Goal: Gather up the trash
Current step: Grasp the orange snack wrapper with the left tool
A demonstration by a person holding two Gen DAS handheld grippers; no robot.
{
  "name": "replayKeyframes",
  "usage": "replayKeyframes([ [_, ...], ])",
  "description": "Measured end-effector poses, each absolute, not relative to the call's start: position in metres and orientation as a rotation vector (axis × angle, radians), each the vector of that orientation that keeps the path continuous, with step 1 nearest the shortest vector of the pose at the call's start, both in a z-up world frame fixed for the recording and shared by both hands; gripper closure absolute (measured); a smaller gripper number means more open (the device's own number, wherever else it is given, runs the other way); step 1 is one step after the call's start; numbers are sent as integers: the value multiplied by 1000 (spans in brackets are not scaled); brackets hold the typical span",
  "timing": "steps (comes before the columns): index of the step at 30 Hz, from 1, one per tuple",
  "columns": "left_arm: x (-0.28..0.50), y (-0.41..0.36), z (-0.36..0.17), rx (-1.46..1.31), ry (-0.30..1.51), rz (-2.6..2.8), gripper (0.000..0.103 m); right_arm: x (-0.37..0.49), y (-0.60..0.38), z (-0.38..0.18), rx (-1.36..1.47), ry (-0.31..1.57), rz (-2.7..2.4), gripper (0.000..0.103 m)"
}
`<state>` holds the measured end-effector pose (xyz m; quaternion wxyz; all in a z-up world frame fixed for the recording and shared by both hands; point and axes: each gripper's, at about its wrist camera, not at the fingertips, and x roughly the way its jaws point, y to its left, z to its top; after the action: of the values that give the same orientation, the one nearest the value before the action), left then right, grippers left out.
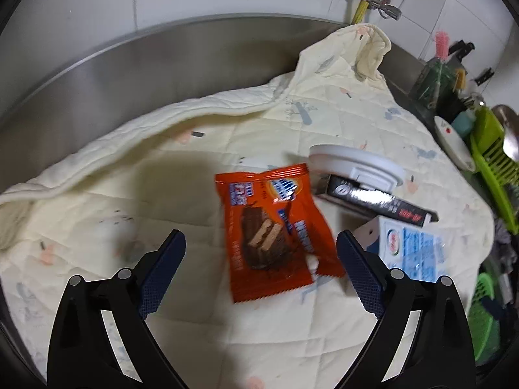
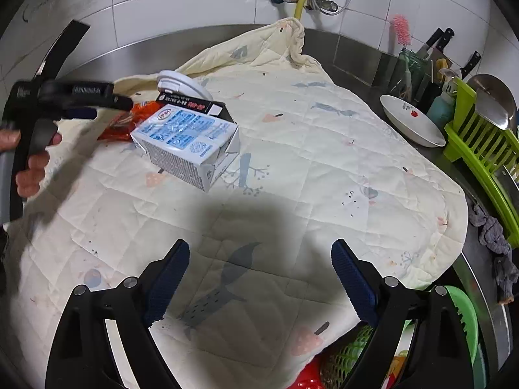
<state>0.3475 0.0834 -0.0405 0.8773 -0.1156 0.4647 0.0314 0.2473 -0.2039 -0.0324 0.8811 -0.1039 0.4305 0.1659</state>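
Observation:
An orange snack wrapper (image 1: 275, 230) lies flat on the cream quilted cloth (image 1: 194, 149), between the tips of my left gripper (image 1: 261, 253), which hangs open above it without touching. To its right lie a white and blue milk carton (image 1: 408, 249), a black box (image 1: 376, 199) and a white lid (image 1: 353, 162). In the right wrist view the carton (image 2: 186, 141) lies on its side at upper left, the black box (image 2: 194, 105) and lid (image 2: 180, 84) behind it. My right gripper (image 2: 259, 265) is open over bare cloth (image 2: 324, 162). The left gripper (image 2: 81, 102) shows at far left, over the wrapper (image 2: 126, 123).
A steel counter wall (image 1: 129, 58) runs behind the cloth. At the right stand a white bowl (image 2: 412, 123), a green dish rack (image 2: 483, 149), knives and a glass jar. A grey rag (image 2: 493, 236) and a green basket (image 2: 460, 317) lie past the cloth's right edge.

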Motion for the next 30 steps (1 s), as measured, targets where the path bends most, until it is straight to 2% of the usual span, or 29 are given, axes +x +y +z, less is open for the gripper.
replayKeyframes([
  [14, 387, 65, -65, -187, 1068, 125, 11, 250, -216, -41, -199, 915, 336, 17],
  [22, 381, 76, -70, -248, 1054, 111, 39, 254, -215, -43, -199, 924, 341, 17],
  [24, 371, 84, -67, -300, 1033, 100, 51, 257, -212, -44, -197, 926, 359, 17],
  [30, 342, 87, -56, -317, 934, 116, 60, 268, -191, -41, -215, 920, 430, 17],
])
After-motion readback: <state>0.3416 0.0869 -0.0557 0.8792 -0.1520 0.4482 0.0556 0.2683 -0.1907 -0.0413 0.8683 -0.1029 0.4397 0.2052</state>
